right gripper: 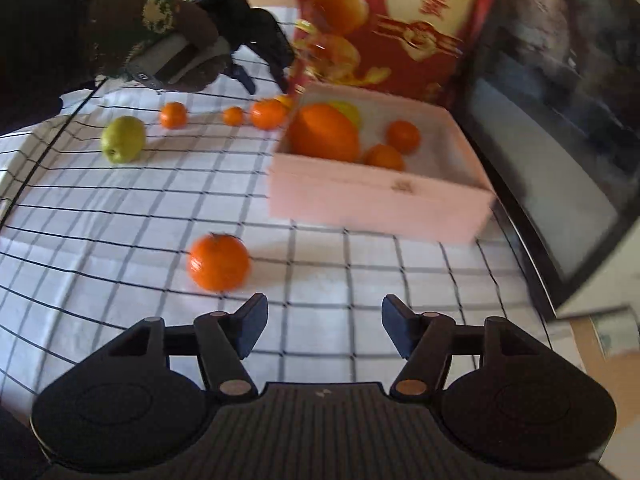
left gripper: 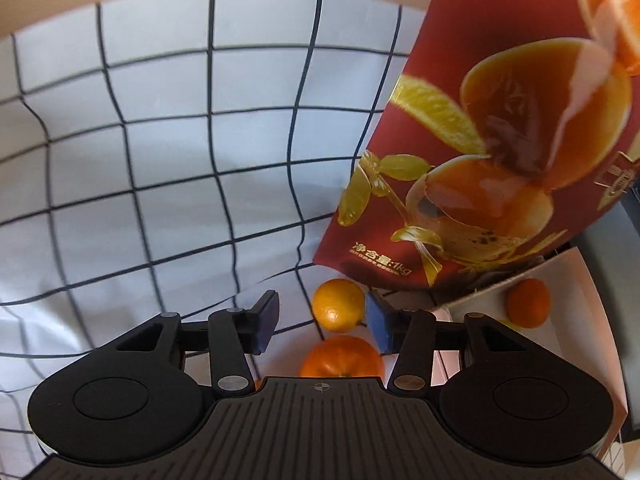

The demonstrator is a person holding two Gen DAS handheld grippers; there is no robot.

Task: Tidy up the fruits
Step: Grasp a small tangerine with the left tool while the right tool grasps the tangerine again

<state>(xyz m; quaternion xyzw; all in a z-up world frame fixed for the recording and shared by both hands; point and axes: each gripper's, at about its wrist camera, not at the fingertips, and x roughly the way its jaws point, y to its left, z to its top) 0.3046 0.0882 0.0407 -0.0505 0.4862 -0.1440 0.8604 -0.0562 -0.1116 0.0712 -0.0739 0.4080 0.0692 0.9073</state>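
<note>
In the left wrist view my left gripper (left gripper: 324, 322) is open above a yellowish tangerine (left gripper: 338, 310) and a larger orange (left gripper: 342, 356) on the checked cloth. Its right pad (left gripper: 378, 322) is beside the tangerine and its left pad stands clear. The right wrist view shows that gripper (right gripper: 266, 82) in a gloved hand, by the far left corner of the pale pink box (right gripper: 380, 200). The box holds a big orange (right gripper: 324, 132), two tangerines (right gripper: 403, 136) and a yellow-green fruit (right gripper: 348, 114). My right gripper (right gripper: 325, 326) is open and empty; an orange (right gripper: 219, 262) lies ahead to its left.
A green apple (right gripper: 123, 139) and loose tangerines (right gripper: 173, 115) lie on the far cloth. A red printed lid (left gripper: 480, 140) stands upright behind the box. A dark screen (right gripper: 560, 140) borders the table on the right. Bare checked cloth (left gripper: 160, 140) stretches left.
</note>
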